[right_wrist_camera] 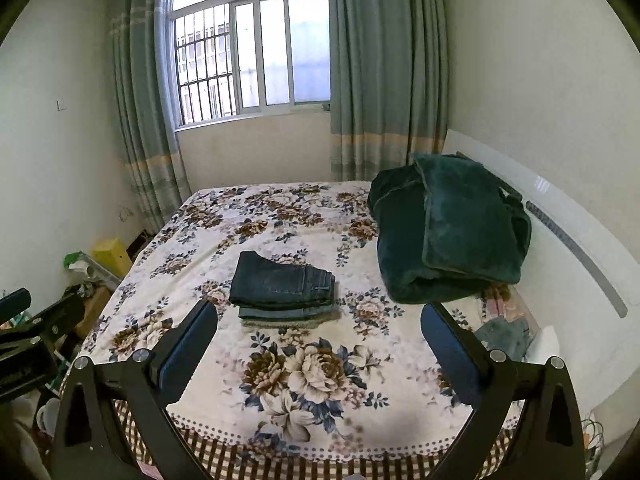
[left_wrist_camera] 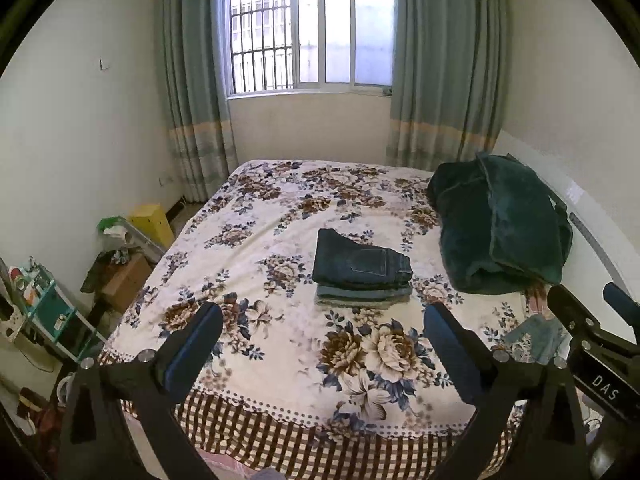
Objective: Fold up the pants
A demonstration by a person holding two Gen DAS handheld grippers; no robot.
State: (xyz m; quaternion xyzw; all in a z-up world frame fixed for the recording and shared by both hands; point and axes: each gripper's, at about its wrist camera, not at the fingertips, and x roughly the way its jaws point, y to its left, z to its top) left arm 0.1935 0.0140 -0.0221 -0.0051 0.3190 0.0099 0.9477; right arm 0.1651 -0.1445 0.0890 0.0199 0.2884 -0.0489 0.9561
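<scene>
Only part of each gripper shows: the left gripper (left_wrist_camera: 323,322) and the right gripper (right_wrist_camera: 319,320) are both cut off at the bottom edge of their own views, jaws spread wide with nothing between them, held above the near end of the bed (left_wrist_camera: 280,380). The folded pants (left_wrist_camera: 361,264) lie near the middle of the flowered bedspread, on top of a small stack; the lighter garments under them (left_wrist_camera: 364,294) are too squashed to identify, and how many there are is hard to tell.

From the left wrist view, the right gripper's fingers (left_wrist_camera: 576,320) enter at the right edge, and a crumpled bluish cloth (left_wrist_camera: 534,338) lies just beside them, partly hidden. From the right wrist view, the left gripper's body (right_wrist_camera: 36,328) pokes in at the left edge, and the white headboard (right_wrist_camera: 560,248) is seen far more fully. A dark green blanket (right_wrist_camera: 448,232) is heaped against it, well apart from the pants (right_wrist_camera: 282,280).

The pants' long axis runs across the bed, waistband end towards the headboard side, a back pocket facing up.
</scene>
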